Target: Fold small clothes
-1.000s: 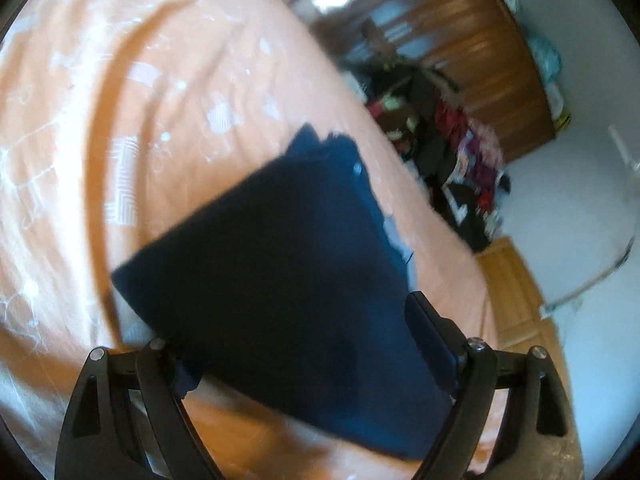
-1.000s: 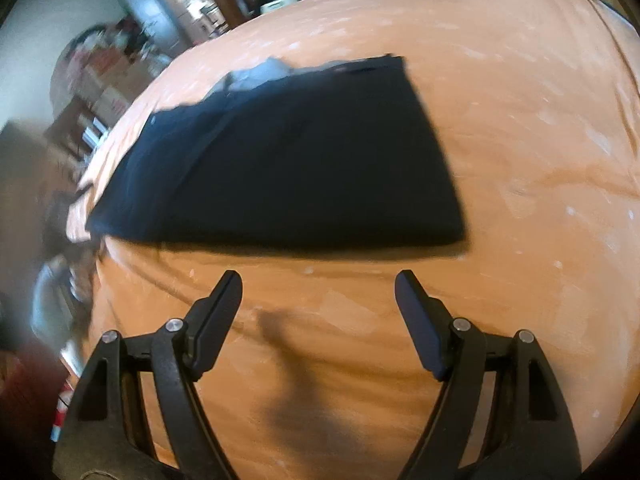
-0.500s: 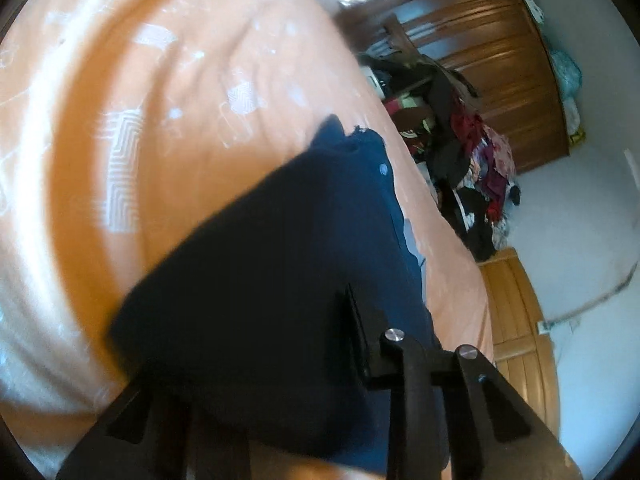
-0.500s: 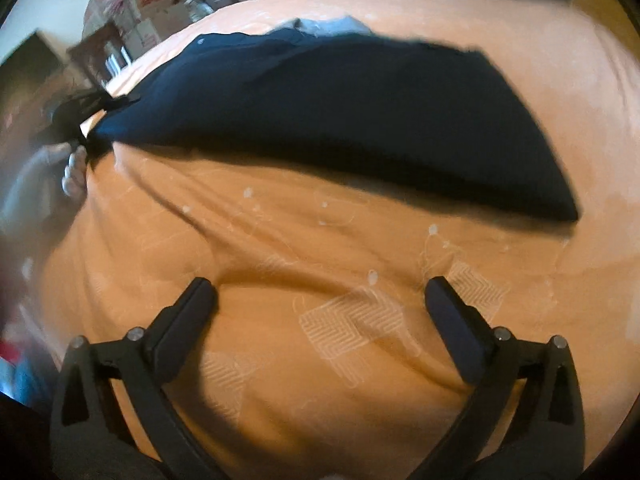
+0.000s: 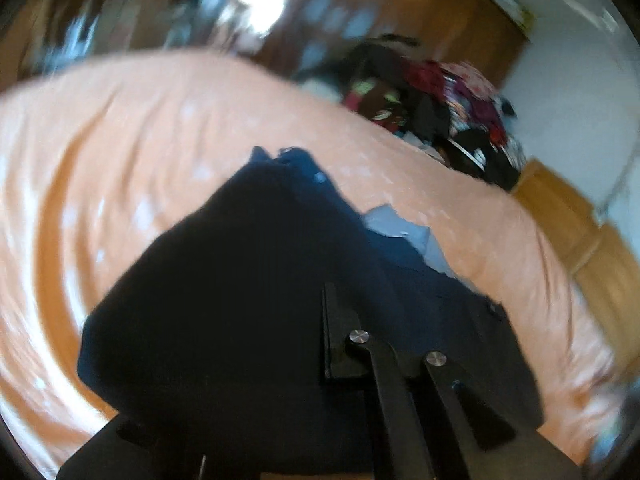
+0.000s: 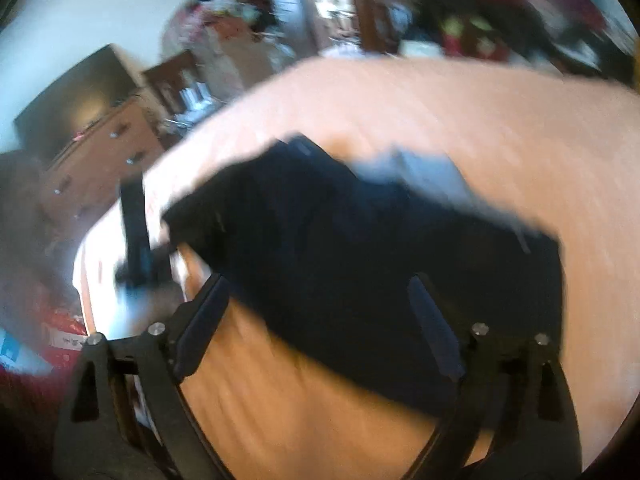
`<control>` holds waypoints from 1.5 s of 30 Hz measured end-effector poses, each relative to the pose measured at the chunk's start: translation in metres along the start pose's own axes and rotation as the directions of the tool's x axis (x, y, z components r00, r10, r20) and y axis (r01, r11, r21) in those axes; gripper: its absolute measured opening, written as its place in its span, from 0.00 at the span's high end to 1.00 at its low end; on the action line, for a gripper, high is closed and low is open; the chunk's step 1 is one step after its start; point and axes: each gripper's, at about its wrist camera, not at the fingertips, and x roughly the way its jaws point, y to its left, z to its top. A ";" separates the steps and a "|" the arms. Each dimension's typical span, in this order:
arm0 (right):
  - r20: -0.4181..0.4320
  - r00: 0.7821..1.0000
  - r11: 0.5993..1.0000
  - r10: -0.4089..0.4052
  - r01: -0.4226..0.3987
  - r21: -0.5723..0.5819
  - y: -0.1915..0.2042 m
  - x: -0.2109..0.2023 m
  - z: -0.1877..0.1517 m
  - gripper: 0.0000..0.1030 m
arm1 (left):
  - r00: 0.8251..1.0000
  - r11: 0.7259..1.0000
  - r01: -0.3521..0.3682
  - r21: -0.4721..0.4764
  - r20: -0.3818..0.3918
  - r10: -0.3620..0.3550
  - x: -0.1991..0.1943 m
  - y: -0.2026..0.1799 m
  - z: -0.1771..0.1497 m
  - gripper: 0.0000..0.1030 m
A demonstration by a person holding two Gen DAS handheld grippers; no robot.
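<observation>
the dark navy garment [image 5: 248, 304] is lying on a bed with an orange sheet [image 5: 120, 152], and it's bunched up into a lumpy heap rather than flat. there's a bit of pale blue lining or inner fabric [image 5: 404, 232] poking out along its far edge, you can see that from the right wrist view too [image 6: 420, 168].

left gripper [image 5: 312, 340] is pretty much buried in the cloth. one finger [image 5: 340, 336] shows on top of the fabric, the other is hidden under the heap, so it looks clamped on the garment with the cloth draped right over the front of the camera. that heap blocks most of the lower view.

right gripper [image 6: 320, 320] has its fingers wide apart, nothing between them being pinched. the near edge of the garment [image 6: 360, 264] sits right at the fingertips, and the right-hand finger [image 6: 436, 328] overlaps the dark cloth in the picture; can't tell if it's actually touching.

both pictures are quite blurry. around the bed: a pile of mixed clothes [image 5: 448, 108] just past the far side, a dark wooden wardrobe [image 5: 400, 12] behind it, a light wood cabinet [image 5: 580, 220] on the right. from the right wrist view there's a wooden dresser [image 6: 100, 148] off to the left, and the other gripper's black arm [image 6: 136, 224] at the left corner of the garment.
</observation>
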 end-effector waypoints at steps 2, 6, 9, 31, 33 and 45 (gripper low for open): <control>-0.045 0.995 0.995 0.088 -0.090 -0.040 0.019 0.042 0.048 0.08 | 1.000 0.996 -0.001 0.092 0.013 0.000 -0.008 -0.028 0.002 0.98; -0.244 0.968 0.996 0.055 -0.071 -0.057 0.024 0.132 0.102 0.08 | 1.000 0.961 0.018 0.274 0.015 -0.023 -0.008 -0.084 -0.001 0.97; -0.307 0.951 0.999 -0.046 0.041 -0.020 -0.008 0.161 0.096 0.14 | 0.998 0.935 0.065 0.349 -0.011 -0.065 -0.002 -0.117 -0.010 0.97; -0.036 0.973 0.779 0.230 -0.161 0.605 -0.285 0.060 -0.106 0.77 | 0.879 0.630 0.388 0.673 -0.475 -0.034 0.118 -0.334 -0.165 0.49; -0.035 0.967 0.771 0.254 -0.180 0.611 -0.280 0.054 -0.108 0.63 | 0.874 0.622 0.402 0.672 -0.484 -0.043 0.109 -0.333 -0.162 0.43; -0.053 0.961 0.804 0.271 -0.195 0.562 -0.228 -0.007 -0.127 0.28 | 0.956 0.734 0.278 0.620 -0.252 -0.150 -0.079 -0.222 -0.129 0.43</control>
